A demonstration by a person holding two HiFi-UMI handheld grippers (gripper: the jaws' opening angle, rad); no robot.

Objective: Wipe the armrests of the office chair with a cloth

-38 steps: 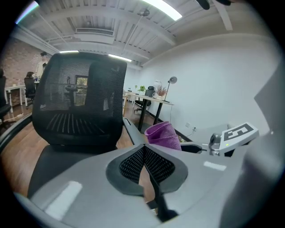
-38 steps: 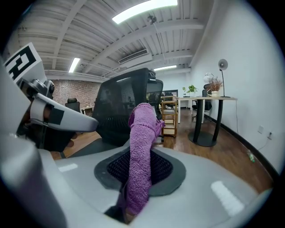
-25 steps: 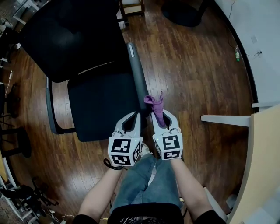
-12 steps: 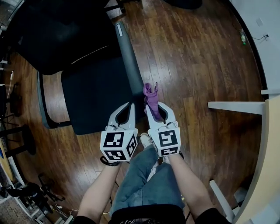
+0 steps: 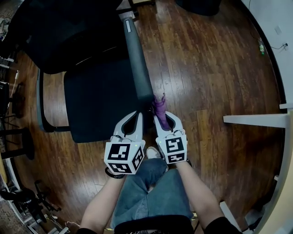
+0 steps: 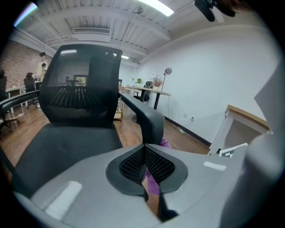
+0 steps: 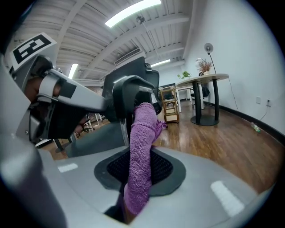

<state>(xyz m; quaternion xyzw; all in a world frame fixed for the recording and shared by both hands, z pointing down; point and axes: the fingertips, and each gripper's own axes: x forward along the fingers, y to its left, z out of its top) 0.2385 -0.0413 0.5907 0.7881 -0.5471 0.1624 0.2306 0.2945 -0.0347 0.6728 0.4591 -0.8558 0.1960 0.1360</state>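
Observation:
The black office chair has its seat (image 5: 98, 98) at the left of the head view, and its dark right armrest (image 5: 136, 59) runs toward me. A purple cloth (image 5: 160, 107) sticks up from my right gripper (image 5: 161, 118), which is shut on it just off the armrest's front end. In the right gripper view the cloth (image 7: 141, 142) rises beside that armrest end (image 7: 127, 95). My left gripper (image 5: 137, 118) is shut on nothing, close beside the right one, over the seat's front corner. Its view shows the armrest (image 6: 149, 118) and the mesh backrest (image 6: 80, 84). The left armrest (image 5: 39, 103) stands apart.
A white desk edge (image 5: 256, 120) juts in at the right over the wooden floor (image 5: 210, 73). The person's legs in jeans (image 5: 146, 192) are right below the grippers. Other chair bases (image 5: 16, 151) crowd the left edge. A round table base (image 5: 197, 5) stands beyond the chair.
The head view has shifted. Both grippers stay side by side, and the cloth now sits slightly nearer me, past the right armrest's front tip instead of alongside it.

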